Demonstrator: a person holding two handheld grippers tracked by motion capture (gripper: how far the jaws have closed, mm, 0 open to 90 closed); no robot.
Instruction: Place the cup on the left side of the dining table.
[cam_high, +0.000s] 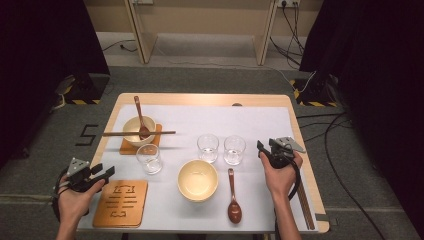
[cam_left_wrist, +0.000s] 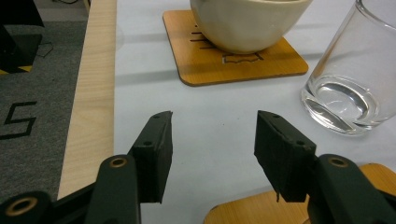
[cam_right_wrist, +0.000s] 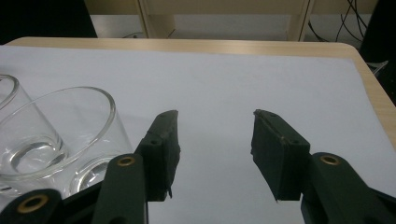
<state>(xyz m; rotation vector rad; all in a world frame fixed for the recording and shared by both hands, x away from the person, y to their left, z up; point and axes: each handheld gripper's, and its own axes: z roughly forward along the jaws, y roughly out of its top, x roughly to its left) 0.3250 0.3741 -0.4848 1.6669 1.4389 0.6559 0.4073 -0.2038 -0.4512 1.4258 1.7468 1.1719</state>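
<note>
My left gripper (cam_high: 104, 170) hangs over the table's front left corner, just behind an empty wooden coaster (cam_high: 121, 203). In the left gripper view its jaws (cam_left_wrist: 212, 114) stand open over bare white mat, the coaster's edge (cam_left_wrist: 243, 210) below them. Ahead lie a cream bowl (cam_left_wrist: 247, 23) on a second coaster (cam_left_wrist: 205, 60) and a clear glass (cam_left_wrist: 350, 88) to the right. My right gripper (cam_high: 265, 146) hovers right of two glasses (cam_high: 234, 149). Its jaws (cam_right_wrist: 215, 112) are open with nothing between them, and the nearer glass (cam_right_wrist: 60, 135) stands at their left.
The far bowl (cam_high: 135, 131) holds a wooden spoon (cam_high: 140, 117), with chopsticks (cam_high: 139, 133) laid across its rim. A second cream bowl (cam_high: 198, 180) sits front centre, a spoon (cam_high: 233, 197) beside it. Another chopstick pair (cam_high: 305, 205) lies along the right edge.
</note>
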